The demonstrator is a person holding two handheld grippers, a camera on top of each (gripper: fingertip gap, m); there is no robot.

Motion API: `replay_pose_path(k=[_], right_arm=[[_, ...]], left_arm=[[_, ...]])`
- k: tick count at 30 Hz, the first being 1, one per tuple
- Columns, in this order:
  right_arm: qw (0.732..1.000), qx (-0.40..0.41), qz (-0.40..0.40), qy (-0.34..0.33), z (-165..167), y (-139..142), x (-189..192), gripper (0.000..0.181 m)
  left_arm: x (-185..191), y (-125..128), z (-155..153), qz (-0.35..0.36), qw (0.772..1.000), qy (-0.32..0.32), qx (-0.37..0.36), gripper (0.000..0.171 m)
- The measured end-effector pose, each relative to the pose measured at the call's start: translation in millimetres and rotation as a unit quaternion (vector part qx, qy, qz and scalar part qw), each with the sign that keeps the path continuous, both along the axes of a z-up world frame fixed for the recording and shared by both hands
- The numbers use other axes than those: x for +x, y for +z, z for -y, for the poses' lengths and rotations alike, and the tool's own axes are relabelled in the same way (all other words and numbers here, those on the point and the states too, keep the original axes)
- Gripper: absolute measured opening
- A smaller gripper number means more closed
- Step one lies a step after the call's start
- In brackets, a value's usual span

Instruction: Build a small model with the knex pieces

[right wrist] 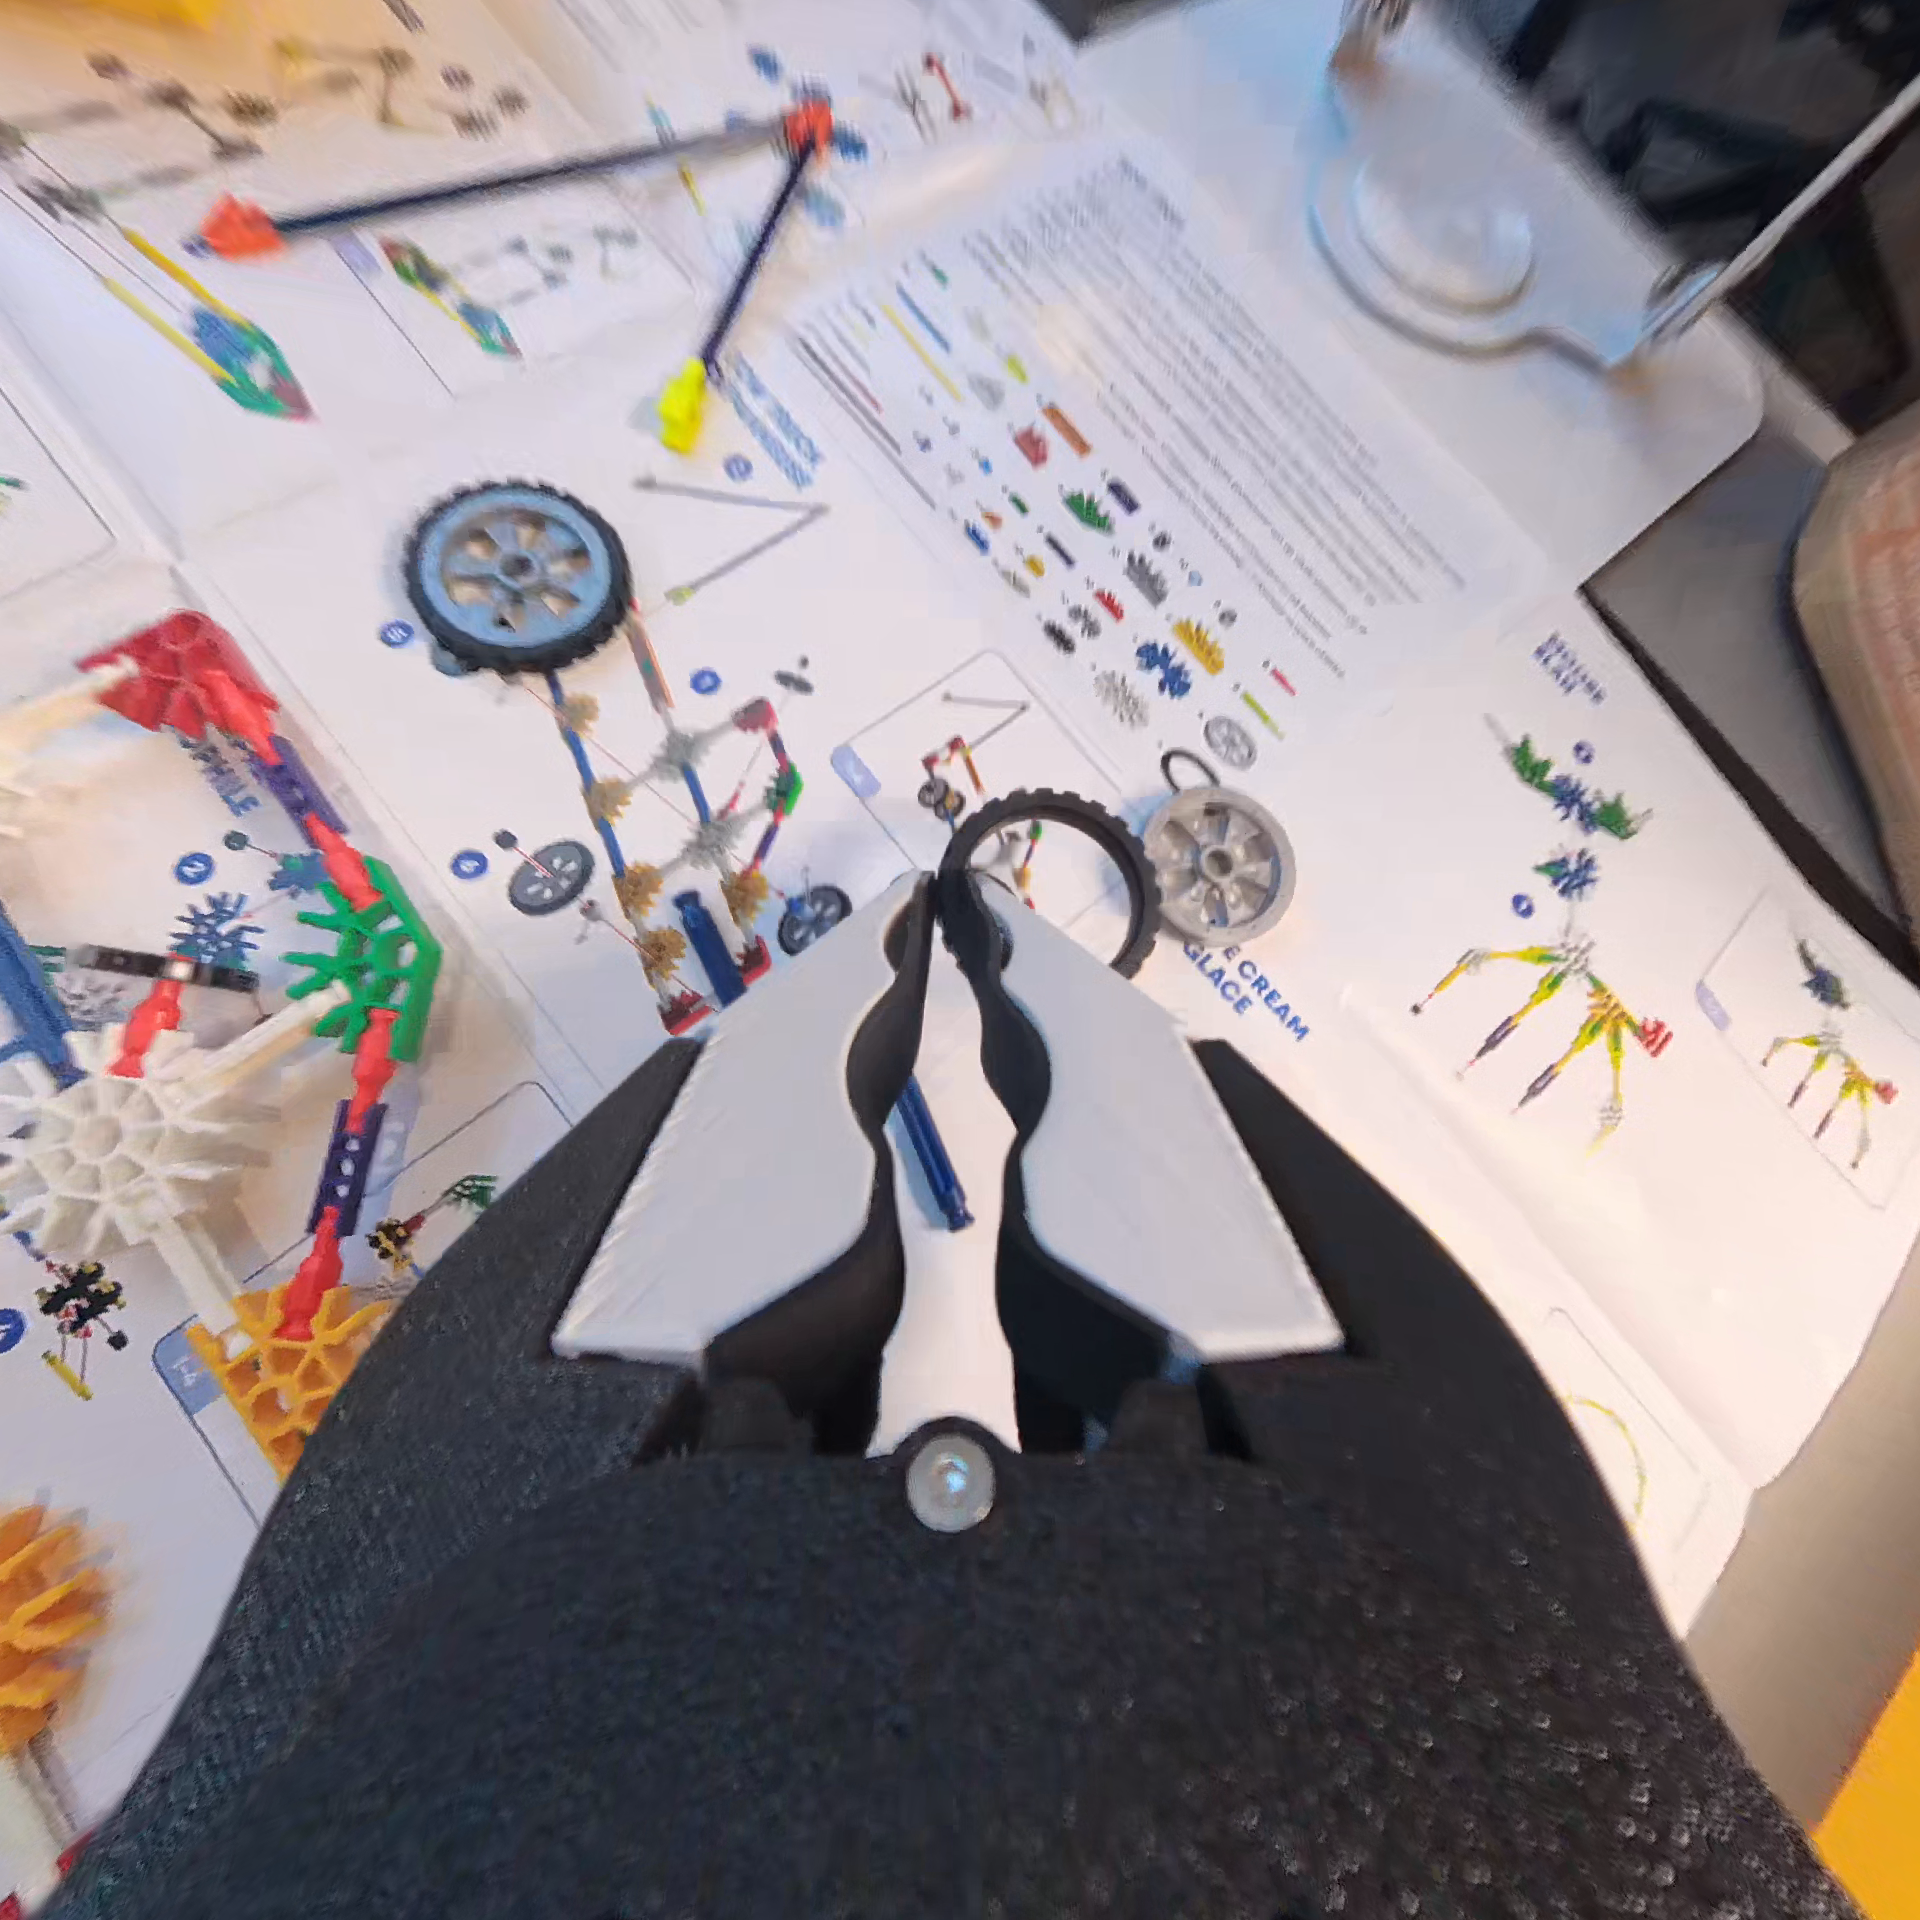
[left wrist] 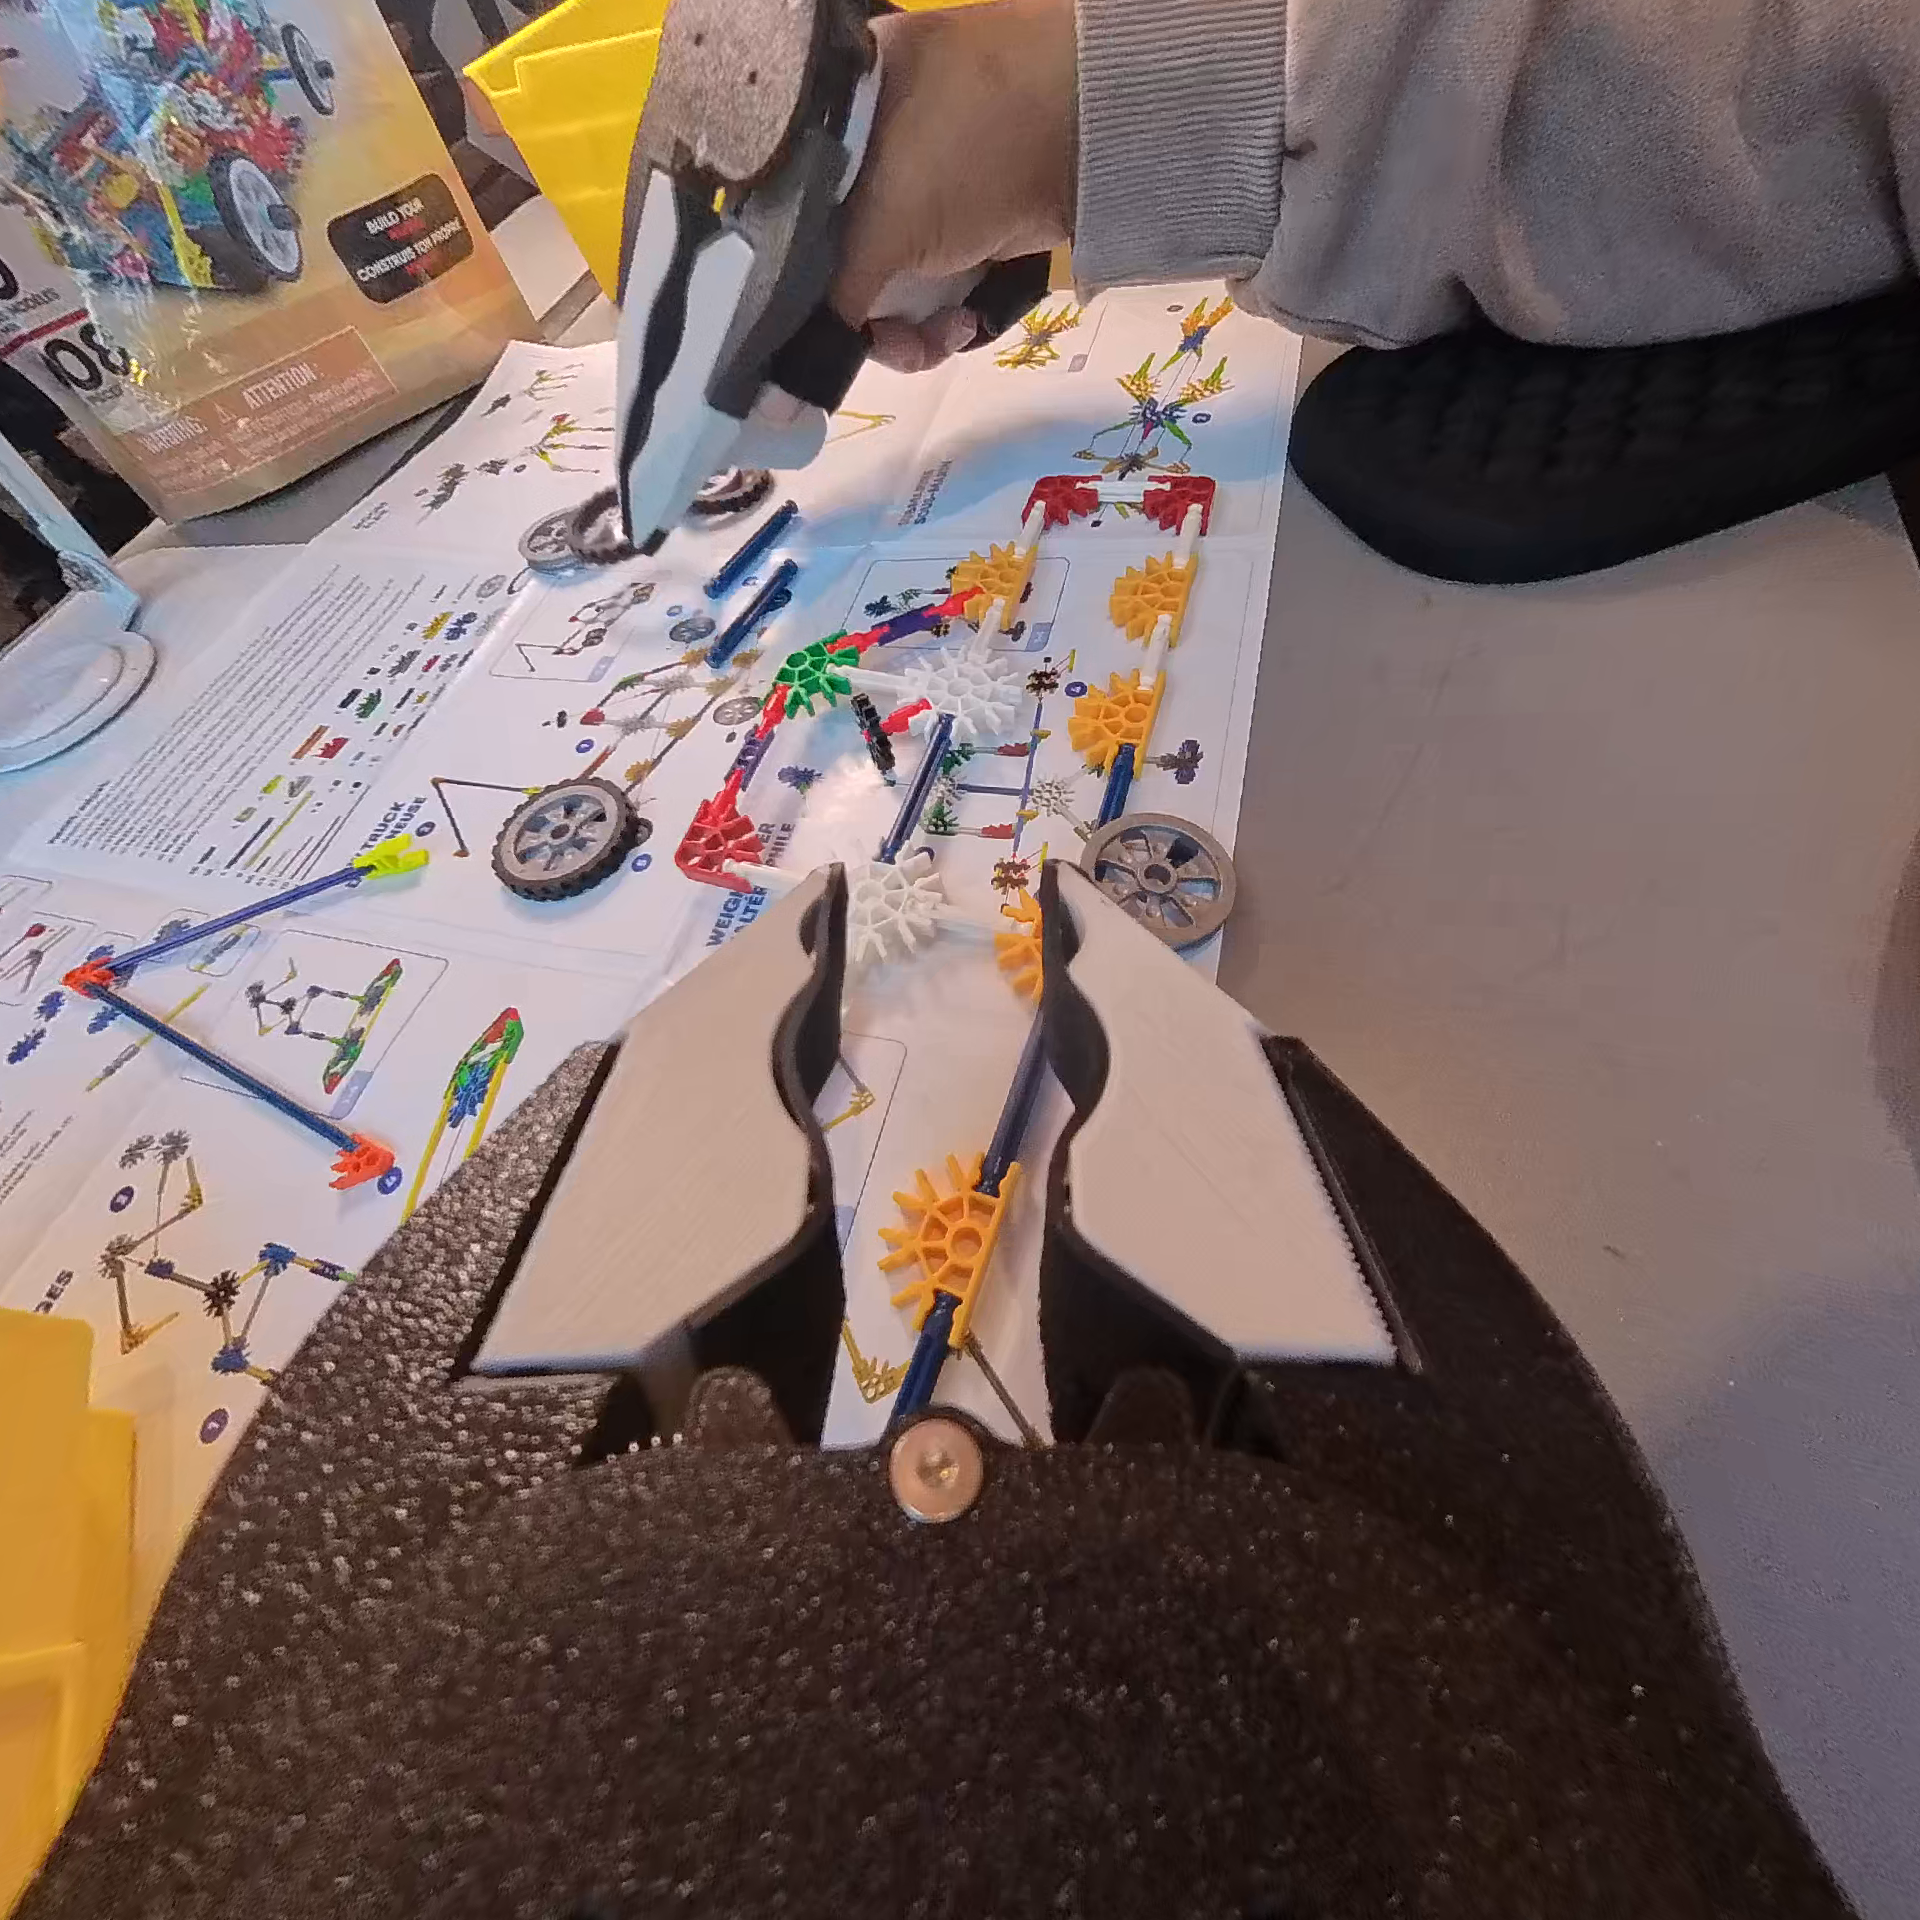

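Only our right view shows the right gripper (right wrist: 935, 891) pinched closed on the black rubber tyre ring (right wrist: 1081, 831); our left gripper (left wrist: 940, 883) gapes over a white snowflake connector (left wrist: 891, 906).

Blurred by motion across the right wrist view, worst over the instruction sheet (right wrist: 1195, 436) and the red, white and green rod assembly (right wrist: 208, 935), itself cut at the left edge. Hidden partly behind fingertips: black tyre ring (right wrist: 1101, 842). Cropped at the corner: yellow bin (left wrist: 52, 1507).
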State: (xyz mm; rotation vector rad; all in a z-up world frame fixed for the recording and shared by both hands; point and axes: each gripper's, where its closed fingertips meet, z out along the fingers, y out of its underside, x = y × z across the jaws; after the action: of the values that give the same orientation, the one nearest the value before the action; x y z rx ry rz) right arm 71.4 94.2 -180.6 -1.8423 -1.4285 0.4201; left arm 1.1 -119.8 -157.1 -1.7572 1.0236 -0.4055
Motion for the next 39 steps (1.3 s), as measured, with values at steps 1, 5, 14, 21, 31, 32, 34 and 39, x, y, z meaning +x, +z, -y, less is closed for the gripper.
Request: replay_pose_path(k=[1,5,14,21,31,32,34,39], right_arm=[[0.999,0.018,-0.027,0.008,4,16,-3,0.003],[0.989,0.003,-0.085,0.117,78,65,-15,0.003],[0.905,-0.038,-0.007,0.424,276,33,-12,0.004],[0.886,-0.042,0.066,0.457,296,-20,-15,0.023],[0.936,0.023,0.041,0.349,229,-13,-22,0.040],[0.935,0.023,0.045,0.352,230,-17,-23,0.040],[0.934,0.024,0.051,0.352,231,-21,-27,0.041],[0.934,0.001,0.051,0.354,234,-24,-30,0.037]], left_arm=[[-1,1,-1,0.003,1.000,0.004,-0.002,0.035],[-8,1,-4,0.012,1.000,0.018,-0.012,0.036],[-1,-4,2,-0.003,1.000,-0.007,-0.014,0.038],[-1,-8,1,-0.019,1.000,-0.003,-0.012,0.038],[16,-16,27,-0.047,0.994,-0.094,-0.013,0.034],[19,-16,35,-0.046,0.992,-0.117,-0.015,0.031],[25,-18,54,-0.041,0.984,-0.166,-0.043,0.030],[27,-43,81,-0.093,0.966,-0.214,-0.113,0.042]])
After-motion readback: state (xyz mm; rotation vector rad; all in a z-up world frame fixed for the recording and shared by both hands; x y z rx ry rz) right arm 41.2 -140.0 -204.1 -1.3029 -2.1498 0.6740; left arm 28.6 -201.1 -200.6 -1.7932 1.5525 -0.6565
